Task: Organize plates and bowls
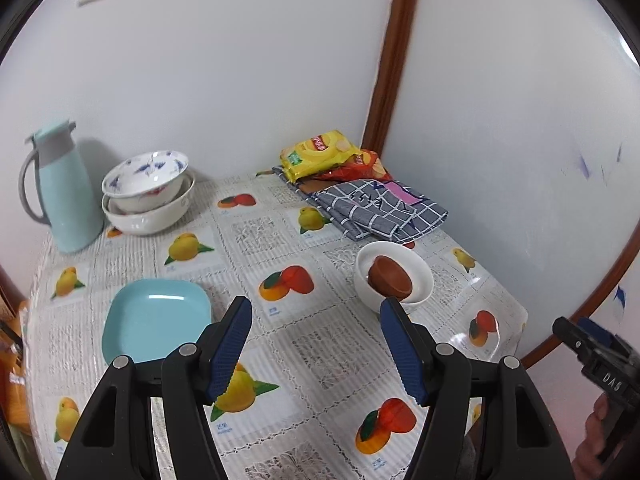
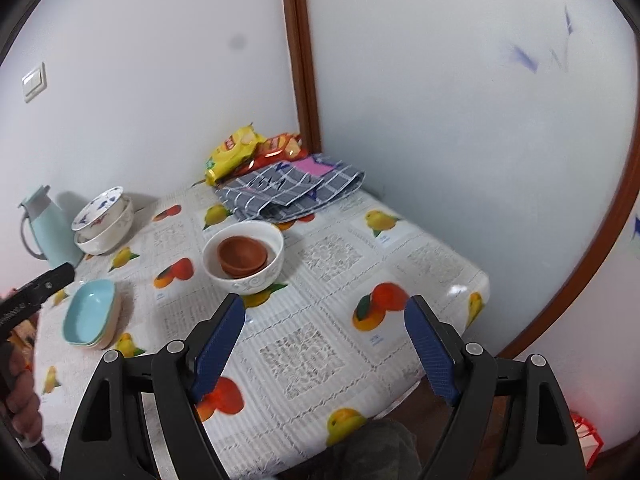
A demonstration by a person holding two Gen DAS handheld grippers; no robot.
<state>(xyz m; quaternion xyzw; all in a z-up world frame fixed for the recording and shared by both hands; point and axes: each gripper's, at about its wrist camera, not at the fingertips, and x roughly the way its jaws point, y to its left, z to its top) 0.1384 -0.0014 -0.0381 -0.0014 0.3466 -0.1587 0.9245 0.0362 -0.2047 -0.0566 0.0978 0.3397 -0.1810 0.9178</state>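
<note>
A white bowl [image 1: 394,276] [image 2: 244,256] holds small brown bowls [image 1: 390,276] [image 2: 242,256] near the table's right side. A stack of white floral bowls [image 1: 146,192] [image 2: 104,224] stands at the back left. A light blue square plate [image 1: 156,320] lies at the front left; in the right wrist view it tops a stack of plates [image 2: 92,314]. My left gripper [image 1: 316,312] is open and empty above the table between plate and white bowl. My right gripper [image 2: 324,312] is open and empty, just in front of the white bowl.
A light blue thermos jug [image 1: 64,188] [image 2: 44,224] stands at the back left by the wall. Snack packets [image 1: 320,156] [image 2: 240,148] and a folded checked cloth [image 1: 380,208] [image 2: 292,188] lie in the back corner. The table edge [image 2: 472,308] drops off at right.
</note>
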